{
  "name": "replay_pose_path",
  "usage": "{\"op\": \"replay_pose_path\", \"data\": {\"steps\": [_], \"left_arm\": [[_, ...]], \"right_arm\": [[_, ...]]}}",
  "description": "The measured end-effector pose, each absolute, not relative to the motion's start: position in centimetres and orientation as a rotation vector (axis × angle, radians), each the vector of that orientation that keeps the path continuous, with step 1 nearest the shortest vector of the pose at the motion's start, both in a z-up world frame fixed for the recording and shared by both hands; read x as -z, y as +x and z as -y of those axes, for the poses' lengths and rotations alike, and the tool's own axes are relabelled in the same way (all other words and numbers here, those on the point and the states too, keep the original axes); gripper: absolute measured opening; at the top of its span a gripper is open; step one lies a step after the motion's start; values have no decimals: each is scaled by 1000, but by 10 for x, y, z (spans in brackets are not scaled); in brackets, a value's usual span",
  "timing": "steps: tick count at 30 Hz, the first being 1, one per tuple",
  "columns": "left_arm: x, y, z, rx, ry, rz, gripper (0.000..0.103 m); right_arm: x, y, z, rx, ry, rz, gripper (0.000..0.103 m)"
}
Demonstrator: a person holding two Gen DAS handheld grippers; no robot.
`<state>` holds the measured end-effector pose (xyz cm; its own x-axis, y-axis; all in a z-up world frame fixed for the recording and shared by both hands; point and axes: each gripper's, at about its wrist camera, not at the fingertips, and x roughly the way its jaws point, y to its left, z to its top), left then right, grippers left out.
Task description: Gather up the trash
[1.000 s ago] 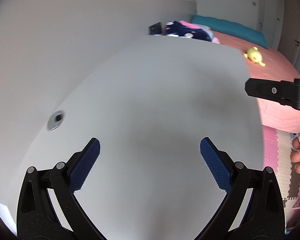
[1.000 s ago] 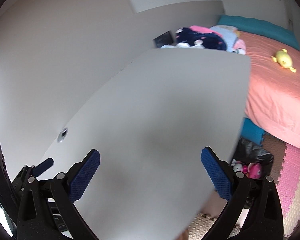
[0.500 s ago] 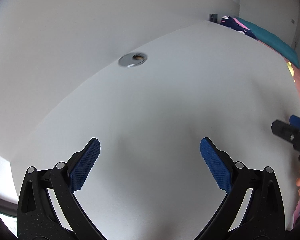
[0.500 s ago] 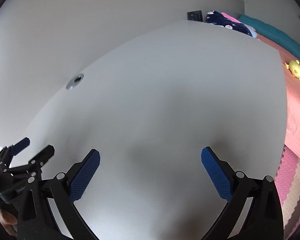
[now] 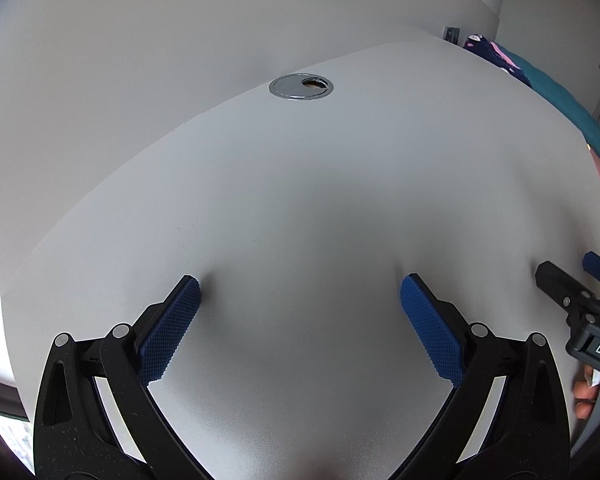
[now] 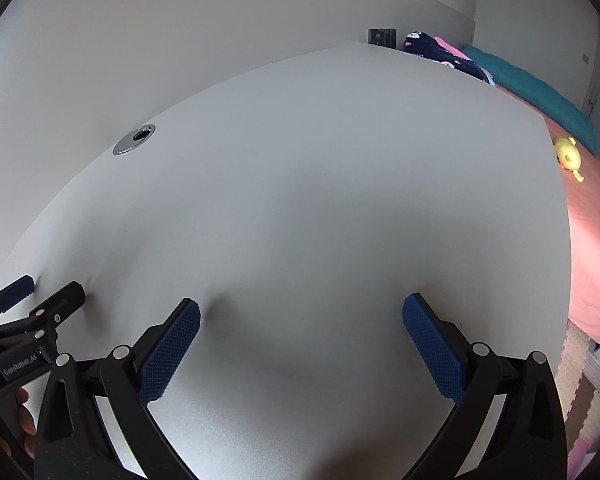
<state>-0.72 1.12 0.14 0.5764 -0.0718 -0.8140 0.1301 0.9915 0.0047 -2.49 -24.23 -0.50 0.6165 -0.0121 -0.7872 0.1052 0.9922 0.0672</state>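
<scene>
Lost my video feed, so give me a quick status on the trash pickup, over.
Left hand-held gripper open, empty. Right hand-held gripper open, empty. Both low over white desk. No trash in view, nothing in the way.

Right gripper [image 5: 572,280] cut off by left view's edge.

Your two wrist views sit low, close over white matte desk [image 5: 300,200], both facing round chrome cable grommet [image 5: 301,87] [image 6: 134,139].
</scene>
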Motion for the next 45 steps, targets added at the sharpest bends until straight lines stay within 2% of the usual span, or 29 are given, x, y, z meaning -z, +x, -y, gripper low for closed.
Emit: {"op": "replay_pose_path", "data": {"steps": [45], "left_arm": [[0, -6, -11, 119, 64, -947, 97]], "right_arm": [[7, -20, 235, 76, 60, -921, 101]]}}
